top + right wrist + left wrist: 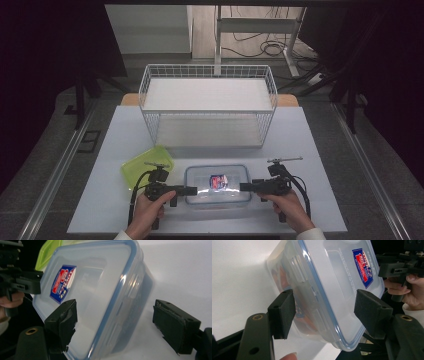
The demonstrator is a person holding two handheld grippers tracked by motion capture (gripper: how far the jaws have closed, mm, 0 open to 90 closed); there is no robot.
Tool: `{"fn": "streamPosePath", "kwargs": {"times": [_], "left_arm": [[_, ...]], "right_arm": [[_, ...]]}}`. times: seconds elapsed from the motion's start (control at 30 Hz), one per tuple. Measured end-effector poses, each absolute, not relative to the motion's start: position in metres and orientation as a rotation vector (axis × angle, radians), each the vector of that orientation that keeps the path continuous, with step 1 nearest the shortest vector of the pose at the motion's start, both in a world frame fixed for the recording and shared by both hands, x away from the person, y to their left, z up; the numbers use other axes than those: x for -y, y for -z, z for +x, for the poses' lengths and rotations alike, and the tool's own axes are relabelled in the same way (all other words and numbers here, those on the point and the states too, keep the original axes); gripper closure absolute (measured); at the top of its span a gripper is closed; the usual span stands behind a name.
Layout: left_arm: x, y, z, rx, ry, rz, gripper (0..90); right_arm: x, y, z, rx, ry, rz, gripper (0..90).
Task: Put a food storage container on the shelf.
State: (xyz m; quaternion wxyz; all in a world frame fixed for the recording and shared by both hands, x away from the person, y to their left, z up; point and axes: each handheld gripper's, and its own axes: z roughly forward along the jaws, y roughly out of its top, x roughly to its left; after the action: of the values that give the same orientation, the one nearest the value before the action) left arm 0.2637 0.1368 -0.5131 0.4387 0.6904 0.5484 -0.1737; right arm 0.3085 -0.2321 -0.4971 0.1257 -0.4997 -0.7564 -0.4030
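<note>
While the high view takes in the whole pale desk point(115, 150), it alone shows the white wire rack point(207, 105) standing at the far side, two shelves tall. Near the front edge lies a clear plastic container point(217, 185) with a blue-rimmed lid, between the two tools; a lime-green lid point(146, 165) lies just beside its left end. The left tool point(192, 190) points at the container's left end and the right tool point(244, 187) at its right end.

From the left gripper view comes what the high view cannot give: the left tool point(324, 312) stands released, its pads on either side of a side latch of the container point(332, 290) without pressing it. Likewise, the right gripper view shows the right tool point(115, 325) released, straddling the container point(100, 295) edge, with the green lid point(48, 252) behind. A red-and-blue label point(364, 266) sits on the lid; its writing is too small to read.
</note>
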Motion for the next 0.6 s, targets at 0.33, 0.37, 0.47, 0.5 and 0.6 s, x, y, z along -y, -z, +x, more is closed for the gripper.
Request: {"fn": "streamPosePath", "kwargs": {"times": [0.33,0.37,0.47,0.5,0.6], "left_arm": [[-0.137,0.513,0.264,-1.365,0.436,1.713,33.7],[-0.137,0.513,0.264,-1.365,0.436,1.713,33.7],[-0.137,0.513,0.264,-1.361,0.434,1.712,33.9],[-0.137,0.513,0.264,-1.360,0.435,1.710,34.1],[-0.138,0.513,0.264,-1.358,0.430,1.701,35.2]], "right_arm": [[0.228,0.501,0.310,2.109,1.150,-1.430,28.7],[0.229,0.501,0.310,2.098,1.155,-1.434,30.5],[0.234,0.502,0.310,2.058,1.165,-1.436,33.4],[0.234,0.502,0.310,2.057,1.163,-1.435,34.1],[0.236,0.501,0.310,2.043,1.169,-1.427,36.9]]}}
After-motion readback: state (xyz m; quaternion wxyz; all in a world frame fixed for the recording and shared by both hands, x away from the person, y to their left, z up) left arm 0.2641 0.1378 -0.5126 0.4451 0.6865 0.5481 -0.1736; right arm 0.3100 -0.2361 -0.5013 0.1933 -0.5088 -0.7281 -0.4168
